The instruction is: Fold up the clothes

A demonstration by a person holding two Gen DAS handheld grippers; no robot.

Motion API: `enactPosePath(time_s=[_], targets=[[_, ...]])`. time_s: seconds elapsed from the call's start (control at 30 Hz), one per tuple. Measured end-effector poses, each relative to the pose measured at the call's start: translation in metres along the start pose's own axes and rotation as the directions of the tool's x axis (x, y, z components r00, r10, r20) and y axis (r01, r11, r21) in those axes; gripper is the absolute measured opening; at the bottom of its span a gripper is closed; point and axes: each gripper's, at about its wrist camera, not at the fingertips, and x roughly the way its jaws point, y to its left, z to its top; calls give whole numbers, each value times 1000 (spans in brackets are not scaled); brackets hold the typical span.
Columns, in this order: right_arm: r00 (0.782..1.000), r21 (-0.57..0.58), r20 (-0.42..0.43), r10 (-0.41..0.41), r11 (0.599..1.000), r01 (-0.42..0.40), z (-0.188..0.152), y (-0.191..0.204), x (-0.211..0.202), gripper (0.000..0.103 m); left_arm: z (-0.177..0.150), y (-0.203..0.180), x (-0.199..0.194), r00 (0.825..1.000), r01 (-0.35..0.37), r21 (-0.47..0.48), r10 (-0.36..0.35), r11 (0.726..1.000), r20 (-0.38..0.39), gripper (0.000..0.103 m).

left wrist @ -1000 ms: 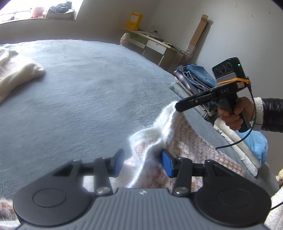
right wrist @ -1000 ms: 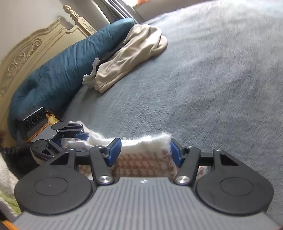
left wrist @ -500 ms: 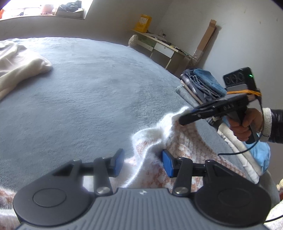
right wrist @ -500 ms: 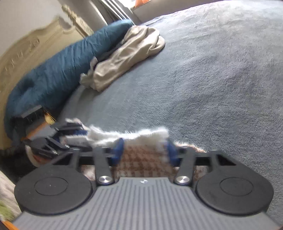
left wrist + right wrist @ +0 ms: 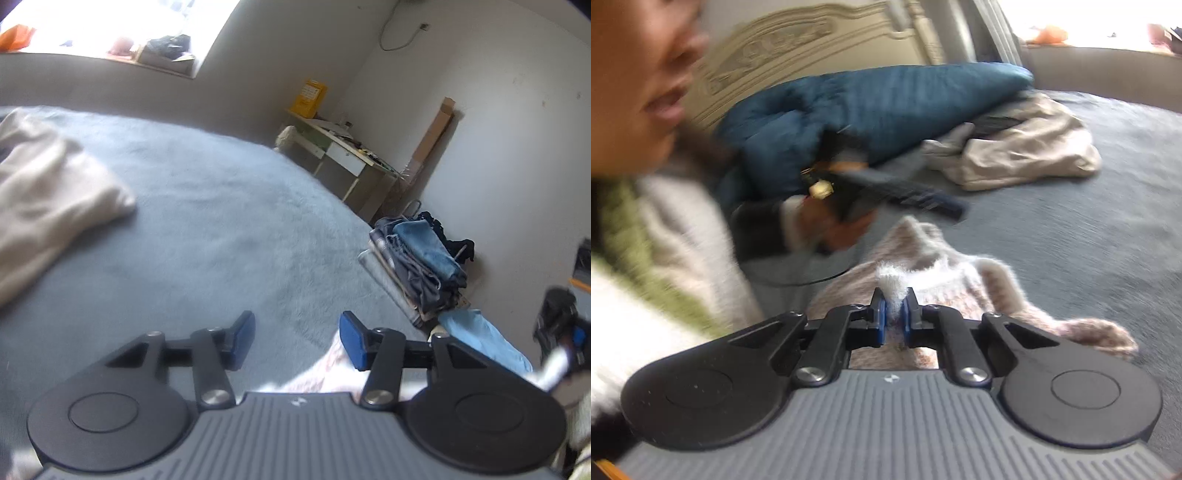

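Right gripper has clamped the fuzzy sweater.

Teal duvet by carved headboard; desk.

Ahead of your left hand-held gripper, a bed covered in grey-blue plush spreads wide. Beyond it, a bright window with a cluttered sill floods the far wall with daylight. To the right of that gripper, a pale desk stands in the corner of white walls, with a yellow box on it and a strip of cardboard leaning alongside. Ahead and to the left of your right hand-held gripper, a carved cream headboard rises behind a dark teal duvet.
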Motion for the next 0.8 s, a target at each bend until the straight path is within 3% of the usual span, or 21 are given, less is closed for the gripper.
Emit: enactPosePath(time_s=[0.13,0.17,0.23,0.3,0.37,0.4,0.47,0.53,0.6,0.67,0.73,0.8], targets=[[1000,-8,7,25,1000,-25,-5,8,0,7,20,-26,33,993,81,101,-71,992,-98,58],[999,-6,7,32,999,-31,-6,8,0,7,24,-34,44,985,100,142,-78,985,-151,60],[999,-10,10,46,999,-46,-7,11,-1,7,30,-52,67,962,143,222,-83,964,-261,62],[998,-14,17,59,998,-59,-8,13,-2,7,29,-66,96,927,150,313,-24,938,-374,63],[997,-13,26,71,997,-71,-9,14,-4,7,29,-80,125,878,167,399,48,902,-475,63],[997,-13,30,75,997,-75,-9,14,-3,7,25,-84,141,844,169,441,101,882,-526,63],[996,-13,36,83,997,-83,-9,13,-4,7,14,-87,169,759,176,507,212,844,-616,63],[995,-12,43,88,996,-87,-9,14,-6,7,-3,-85,190,660,178,574,335,800,-672,59],[995,-9,51,89,996,-88,-9,15,-9,7,-15,-79,204,563,180,599,417,781,-713,57],[995,-5,57,82,997,-82,-11,14,-11,8,-19,-72,209,489,168,606,468,778,-736,58],[995,0,65,78,997,-78,-12,15,-14,7,-15,-66,205,466,160,605,480,780,-743,59],[994,5,72,78,997,-78,-14,15,-17,7,-9,-58,199,458,127,619,508,775,-730,60]])
